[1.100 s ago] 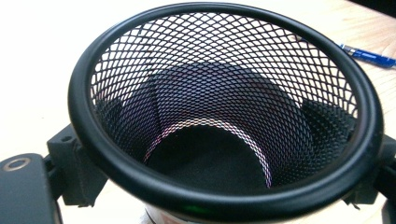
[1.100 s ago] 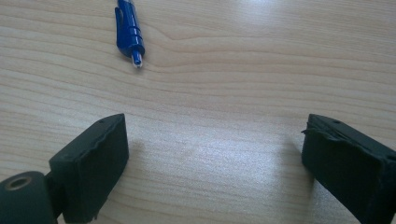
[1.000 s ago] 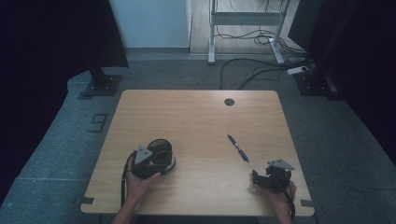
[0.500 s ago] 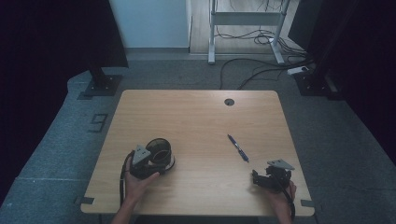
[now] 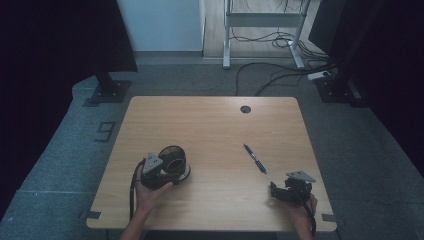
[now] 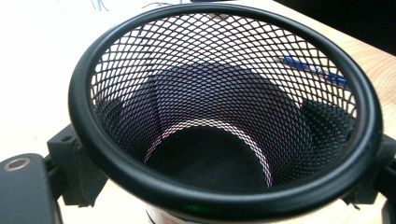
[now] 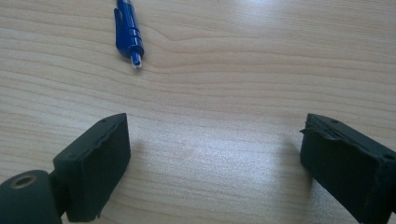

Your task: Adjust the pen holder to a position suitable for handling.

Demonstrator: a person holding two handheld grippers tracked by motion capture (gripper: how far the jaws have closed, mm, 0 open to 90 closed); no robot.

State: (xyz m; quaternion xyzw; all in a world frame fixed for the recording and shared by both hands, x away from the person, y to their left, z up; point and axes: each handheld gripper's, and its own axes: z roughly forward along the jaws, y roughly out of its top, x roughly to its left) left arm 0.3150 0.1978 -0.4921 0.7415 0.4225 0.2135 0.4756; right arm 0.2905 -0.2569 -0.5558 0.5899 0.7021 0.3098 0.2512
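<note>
Our left hand-held gripper (image 5: 167, 172), as before, clamped around the black wire-mesh cup (image 6: 224, 116); our right hand-held gripper (image 7: 215, 163) agape short of the blue plastic pen (image 7: 127, 32).

Two black grippers (image 5: 165, 172) (image 5: 287, 192), blocky ridged jaw pads, grey three-cornered top plates, trailing black cables.

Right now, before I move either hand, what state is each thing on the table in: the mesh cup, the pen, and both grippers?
Black wire-mesh pen cup: empty, tilted toward the left gripper's camera, gripped on both sides.
Blue ballpoint pen: lying flat on the wooden table, untouched, tip out.
Left gripper: shut on the cup's wall.
Right gripper: open, jaws wide apart, low over bare wood just short of the pen.
</note>
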